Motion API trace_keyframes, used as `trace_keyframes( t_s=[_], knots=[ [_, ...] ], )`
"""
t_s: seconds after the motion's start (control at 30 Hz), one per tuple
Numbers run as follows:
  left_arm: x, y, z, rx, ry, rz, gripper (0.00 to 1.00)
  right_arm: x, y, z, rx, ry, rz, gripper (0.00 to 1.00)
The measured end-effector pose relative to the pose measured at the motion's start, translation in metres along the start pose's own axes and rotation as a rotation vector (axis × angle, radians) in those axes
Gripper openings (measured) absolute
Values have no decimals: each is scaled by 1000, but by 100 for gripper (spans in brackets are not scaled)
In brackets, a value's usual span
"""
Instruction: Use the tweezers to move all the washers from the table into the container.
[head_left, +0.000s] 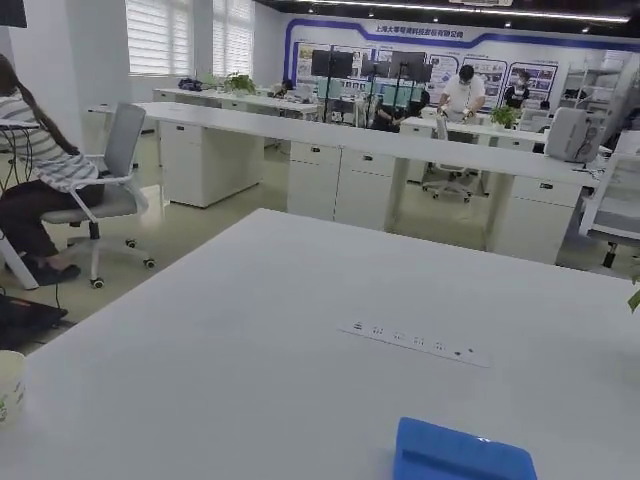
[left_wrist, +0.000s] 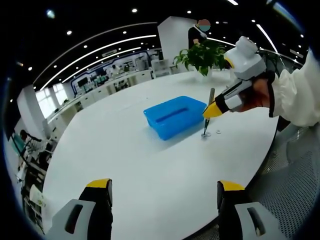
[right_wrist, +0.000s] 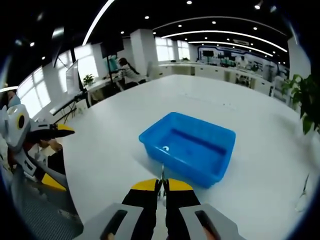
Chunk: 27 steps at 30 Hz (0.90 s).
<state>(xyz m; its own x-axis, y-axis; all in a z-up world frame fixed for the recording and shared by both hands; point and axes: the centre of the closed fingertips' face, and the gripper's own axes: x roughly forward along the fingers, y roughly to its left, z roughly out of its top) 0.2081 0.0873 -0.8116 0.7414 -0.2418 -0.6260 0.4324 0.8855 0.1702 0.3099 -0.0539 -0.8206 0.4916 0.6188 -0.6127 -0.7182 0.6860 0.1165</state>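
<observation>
The container (right_wrist: 190, 145) is plain bright blue throughout, and the table (right_wrist: 115, 145) under it is plain white. The right gripper (right_wrist: 161, 185) has 2 yellow jaw tips on black, with grey bodies behind; the left gripper (left_wrist: 162, 187) wears the same colours. The tweezers (left_wrist: 208, 112) are dull grey metal. A washer (right_wrist: 165, 148) shows pale against the blue floor (a second washer (left_wrist: 218, 132) is nearly lost on the white). The plant (left_wrist: 202, 55) is green-leaved. A seated person's shirt (head_left: 40, 150) is striped white and dark.
</observation>
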Motion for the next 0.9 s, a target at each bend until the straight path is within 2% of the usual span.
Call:
trace_keyframes(
  t_s=[0.53, 0.9],
  knots=[
    [-1, 1, 3, 0, -16, 5, 88, -16, 2, 12, -23, -18, -5, 1],
    [-1, 2, 4, 1, -20, 8, 88, -21, 0, 25, -29, -42, -11, 1]
  ],
)
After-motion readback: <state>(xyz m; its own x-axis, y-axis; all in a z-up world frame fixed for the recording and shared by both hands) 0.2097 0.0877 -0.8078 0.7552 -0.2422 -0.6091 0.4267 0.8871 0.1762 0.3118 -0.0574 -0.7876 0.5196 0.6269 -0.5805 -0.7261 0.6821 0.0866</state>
